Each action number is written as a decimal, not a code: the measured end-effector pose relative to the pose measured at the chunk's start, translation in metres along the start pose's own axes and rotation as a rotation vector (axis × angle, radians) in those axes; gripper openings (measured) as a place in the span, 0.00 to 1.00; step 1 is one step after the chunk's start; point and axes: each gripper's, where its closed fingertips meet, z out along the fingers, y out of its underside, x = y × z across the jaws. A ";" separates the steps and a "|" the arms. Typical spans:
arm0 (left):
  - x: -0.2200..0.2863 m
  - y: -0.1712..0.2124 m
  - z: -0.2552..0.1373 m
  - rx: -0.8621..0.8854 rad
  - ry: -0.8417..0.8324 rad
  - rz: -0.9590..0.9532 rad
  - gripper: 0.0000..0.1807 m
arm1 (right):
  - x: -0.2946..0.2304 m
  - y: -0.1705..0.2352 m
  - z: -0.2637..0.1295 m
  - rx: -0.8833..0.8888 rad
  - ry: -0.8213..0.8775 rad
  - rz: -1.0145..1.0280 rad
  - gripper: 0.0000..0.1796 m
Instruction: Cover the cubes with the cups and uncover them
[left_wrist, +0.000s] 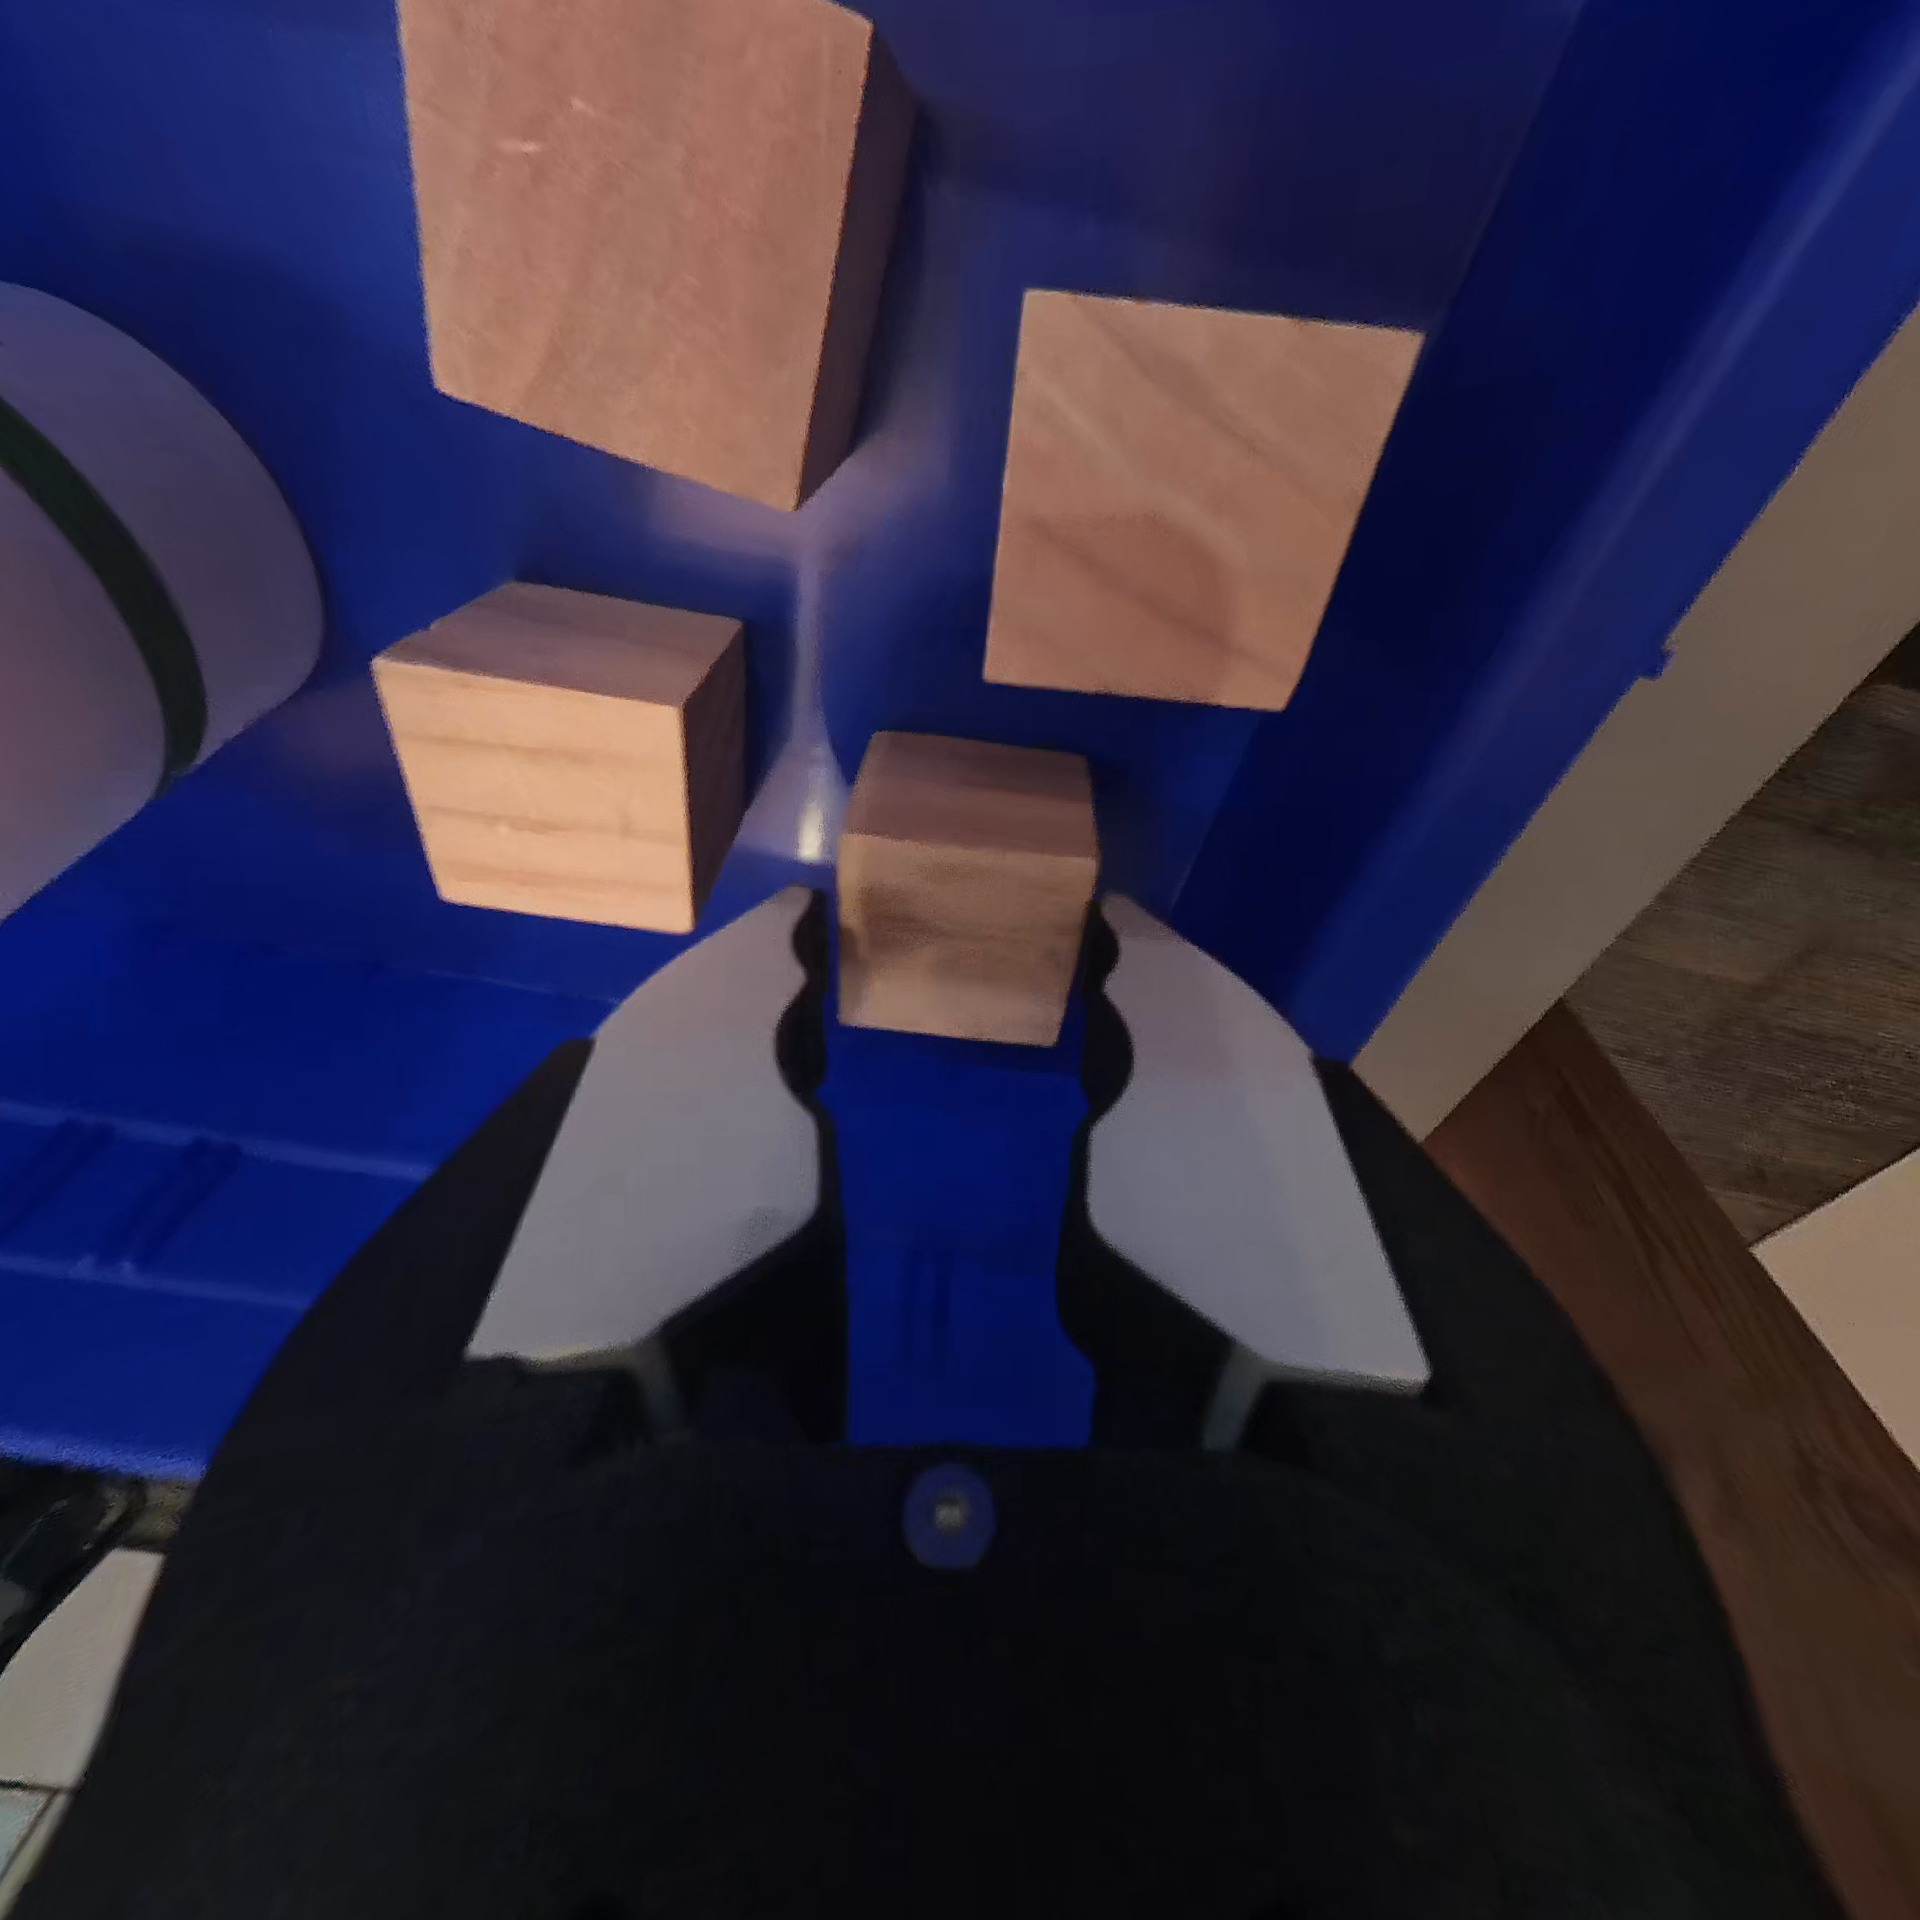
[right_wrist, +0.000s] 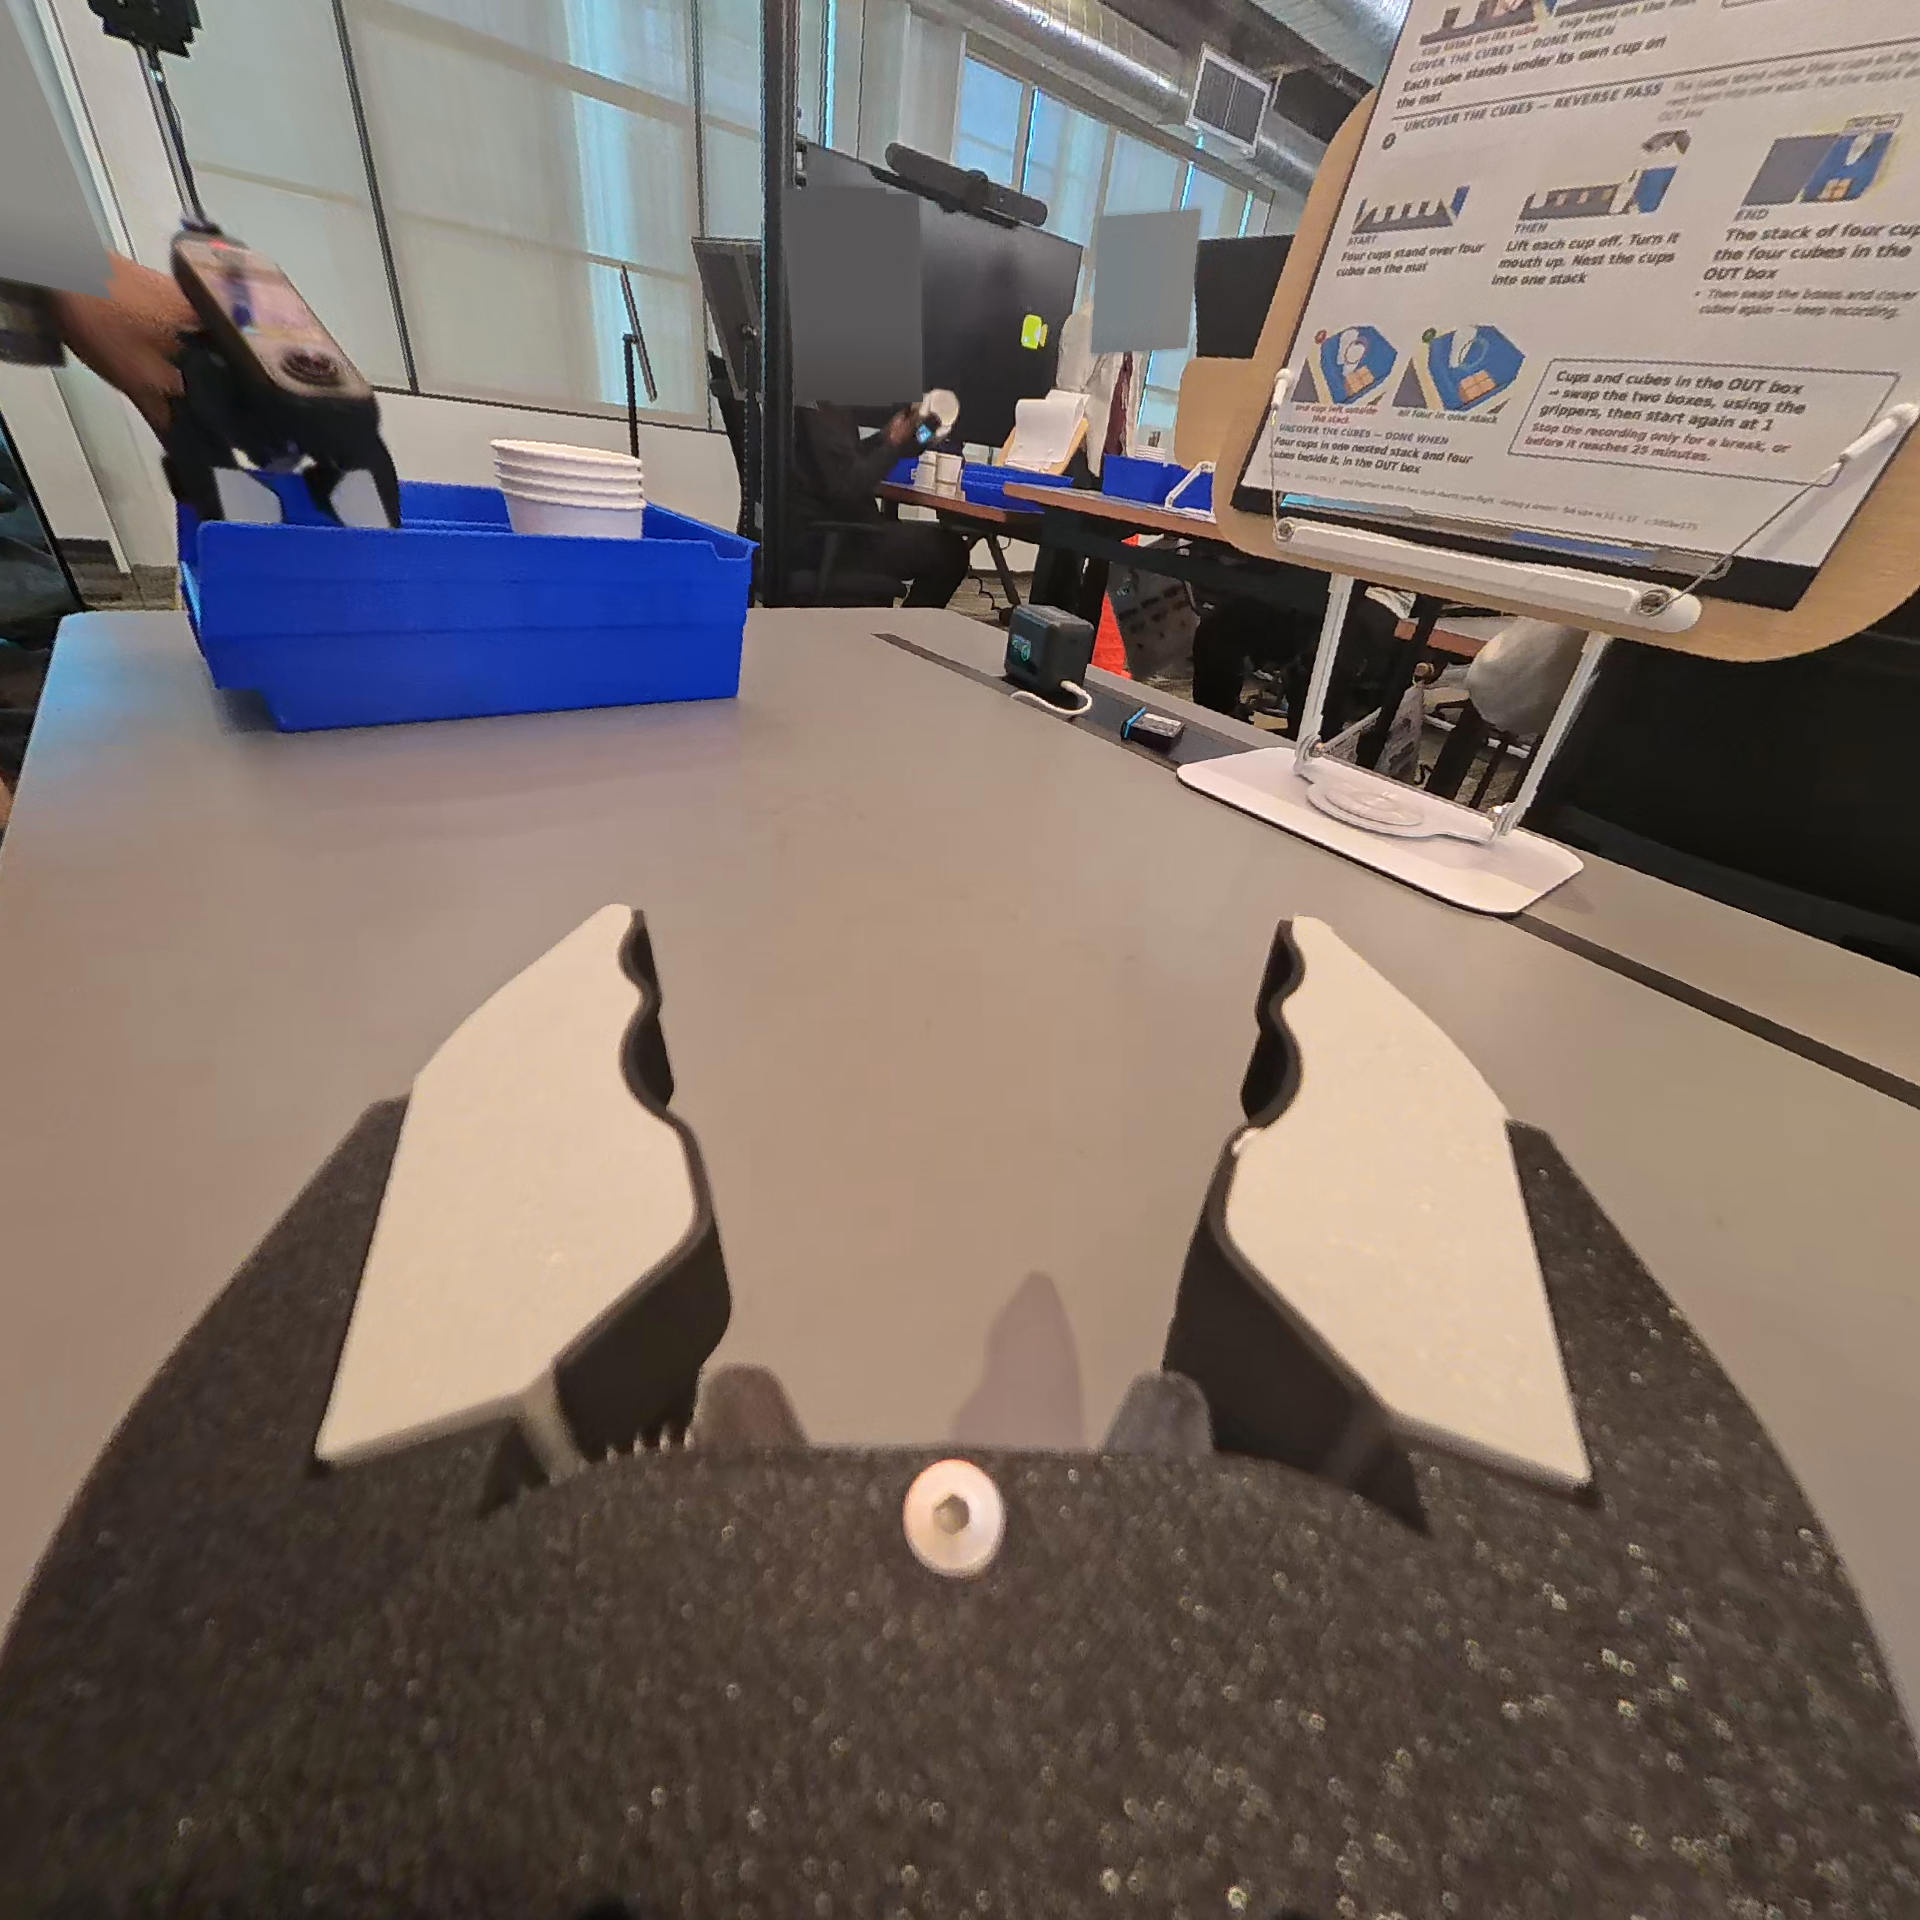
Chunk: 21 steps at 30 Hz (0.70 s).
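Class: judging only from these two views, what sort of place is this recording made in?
Probably an open-plan office or lab: long grey worktable, large dark wall monitor, tall glazed partitions, and more desks with blue plastic bins behind.

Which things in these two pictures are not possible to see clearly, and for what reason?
- Left wrist view: motion blur leaves unclear whether the left gripper squeezes the nearest cube or only brackets it.
- Left wrist view: the white cup is cut by the left edge.
- Right wrist view: the blue bin wall hides all cubes.
- Right wrist view: the cup stack base is hidden by that wall.
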 end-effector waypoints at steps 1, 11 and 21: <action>0.001 0.000 0.002 -0.004 0.006 -0.009 0.25 | 0.000 0.000 0.000 0.002 -0.003 0.003 0.60; -0.016 -0.019 -0.055 0.178 -0.032 -0.435 0.24 | -0.003 -0.004 -0.002 0.022 -0.021 0.034 0.58; -0.025 -0.166 -0.159 0.465 0.081 -1.097 0.24 | 0.002 -0.003 -0.005 0.017 -0.019 0.115 0.51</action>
